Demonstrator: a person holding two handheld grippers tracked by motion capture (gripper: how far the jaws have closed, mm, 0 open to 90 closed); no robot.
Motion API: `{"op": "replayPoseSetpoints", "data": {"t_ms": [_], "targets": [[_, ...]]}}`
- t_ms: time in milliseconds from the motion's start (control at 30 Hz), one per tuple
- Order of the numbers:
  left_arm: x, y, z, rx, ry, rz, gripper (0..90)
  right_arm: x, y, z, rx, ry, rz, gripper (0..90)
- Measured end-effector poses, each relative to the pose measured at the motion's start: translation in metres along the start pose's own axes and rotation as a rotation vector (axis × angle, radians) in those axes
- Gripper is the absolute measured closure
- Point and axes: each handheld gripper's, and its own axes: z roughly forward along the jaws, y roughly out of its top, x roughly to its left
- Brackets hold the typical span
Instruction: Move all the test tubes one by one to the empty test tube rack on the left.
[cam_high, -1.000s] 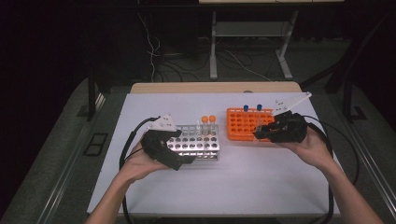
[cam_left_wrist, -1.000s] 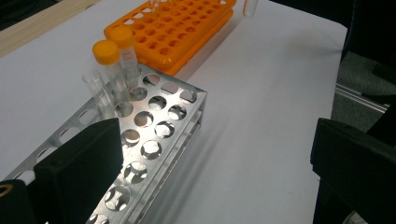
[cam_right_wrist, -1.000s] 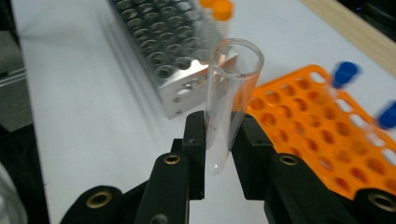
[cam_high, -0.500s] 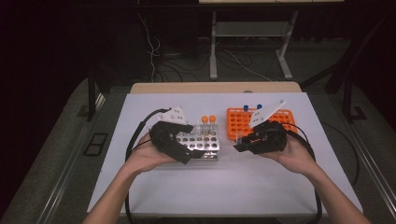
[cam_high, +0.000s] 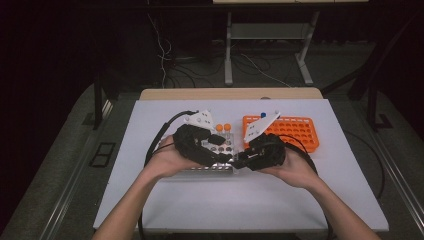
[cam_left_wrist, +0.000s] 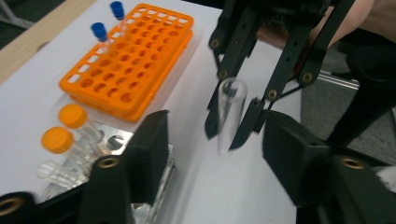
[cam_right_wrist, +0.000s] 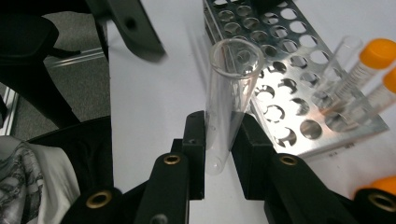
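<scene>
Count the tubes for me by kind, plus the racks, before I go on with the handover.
Blue-capped tubes in the orange rack: 2
Orange-capped tubes in the metal rack: 2
Uncapped clear tubes: 2, one clamped in the right gripper, one in the metal rack
Racks: 2
Total: 6 tubes, 2 racks
</scene>
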Motion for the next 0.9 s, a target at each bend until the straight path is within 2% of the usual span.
{"op": "replayPoseSetpoints", "data": {"t_ms": [67, 333, 533, 633, 700, 900], "targets": [[-0.001, 0.0, 0.002, 0.013, -0.026, 0.006, 50.5, 0.002, 0.003, 0.004, 0.002, 0.007, -0.007, 75.1], [0.0, -0.001, 0.004, 0.05, -0.049, 0.022, 72.6, 0.007, 0.011, 0.016, 0.002, 0.03, -0.031, 75.1], [0.002, -0.002, 0.002, 0.052, -0.051, 0.021, 74.6, 0.007, 0.013, 0.02, -0.006, 0.018, -0.043, 73.1], [0.004, -0.003, 0.001, 0.056, -0.041, 0.019, 74.6, 0.006, 0.013, 0.018, -0.018, 0.012, -0.034, 67.2], [0.008, -0.004, -0.001, 0.059, -0.034, 0.011, 74.6, 0.004, 0.011, 0.015, -0.021, -0.001, -0.025, 59.2], [0.021, -0.006, -0.01, 0.057, 0.003, -0.025, 74.6, 0.0, 0.0, 0.002, -0.046, -0.031, 0.028, 44.0]]}}
